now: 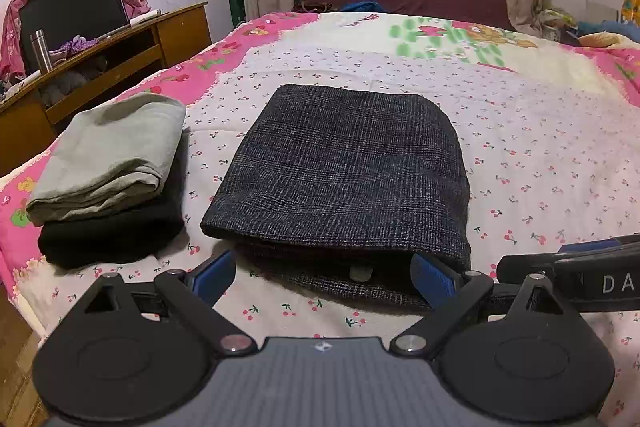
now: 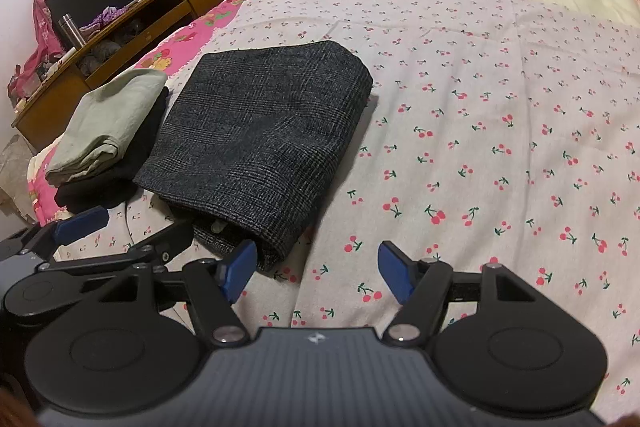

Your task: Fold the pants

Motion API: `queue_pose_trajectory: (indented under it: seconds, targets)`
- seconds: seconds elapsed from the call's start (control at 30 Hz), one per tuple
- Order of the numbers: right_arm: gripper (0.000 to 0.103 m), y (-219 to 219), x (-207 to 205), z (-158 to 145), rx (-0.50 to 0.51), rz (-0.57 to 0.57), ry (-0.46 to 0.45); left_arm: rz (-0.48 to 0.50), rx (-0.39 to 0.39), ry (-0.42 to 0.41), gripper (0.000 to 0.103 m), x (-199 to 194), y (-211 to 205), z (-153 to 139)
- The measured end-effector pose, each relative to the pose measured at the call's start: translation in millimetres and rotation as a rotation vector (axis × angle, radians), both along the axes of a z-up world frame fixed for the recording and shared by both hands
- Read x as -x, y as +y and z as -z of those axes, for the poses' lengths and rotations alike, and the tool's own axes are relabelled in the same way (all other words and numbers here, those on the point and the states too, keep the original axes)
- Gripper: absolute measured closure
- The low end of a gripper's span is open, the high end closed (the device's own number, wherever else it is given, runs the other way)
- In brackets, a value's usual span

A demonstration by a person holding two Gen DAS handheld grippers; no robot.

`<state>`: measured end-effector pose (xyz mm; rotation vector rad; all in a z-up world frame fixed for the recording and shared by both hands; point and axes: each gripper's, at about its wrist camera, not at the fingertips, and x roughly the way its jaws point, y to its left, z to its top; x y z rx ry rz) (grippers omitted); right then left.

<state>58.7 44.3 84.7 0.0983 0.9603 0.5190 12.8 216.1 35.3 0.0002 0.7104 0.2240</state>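
The dark plaid pants (image 1: 344, 163) lie folded into a thick rectangle on the cherry-print bed sheet (image 1: 540, 155). My left gripper (image 1: 323, 278) is open wide at their near edge. Its right pad (image 1: 434, 279) sits against the near right corner, where the layers gape and a pale button shows. Its left pad (image 1: 212, 277) rests on the sheet beside the near left corner. In the right wrist view the pants (image 2: 260, 131) lie ahead and to the left. My right gripper (image 2: 318, 274) is open over bare sheet, with its left pad (image 2: 240, 271) touching that same near right corner.
A folded grey garment on a black one (image 1: 108, 155) forms a stack just left of the pants (image 2: 104, 123). A wooden desk (image 1: 120, 51) with a monitor and a steel flask stands beyond the bed's left edge. Open sheet (image 2: 500, 131) spreads to the right.
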Motion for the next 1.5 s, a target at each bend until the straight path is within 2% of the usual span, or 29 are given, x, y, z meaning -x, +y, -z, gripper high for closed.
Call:
queue_pose_trajectory:
  seconds: [0.7,1.5]
  targets:
    - [0.035,2.7,1.9,2.9,0.006,-0.006,0.004,-0.001,0.003,0.01,0.0,1.0,1.3,6.1]
    - [0.035,2.8,1.4,1.6,0.009,-0.003,-0.002,0.006,-0.037,0.002,0.0,1.1,-3.0,2.1]
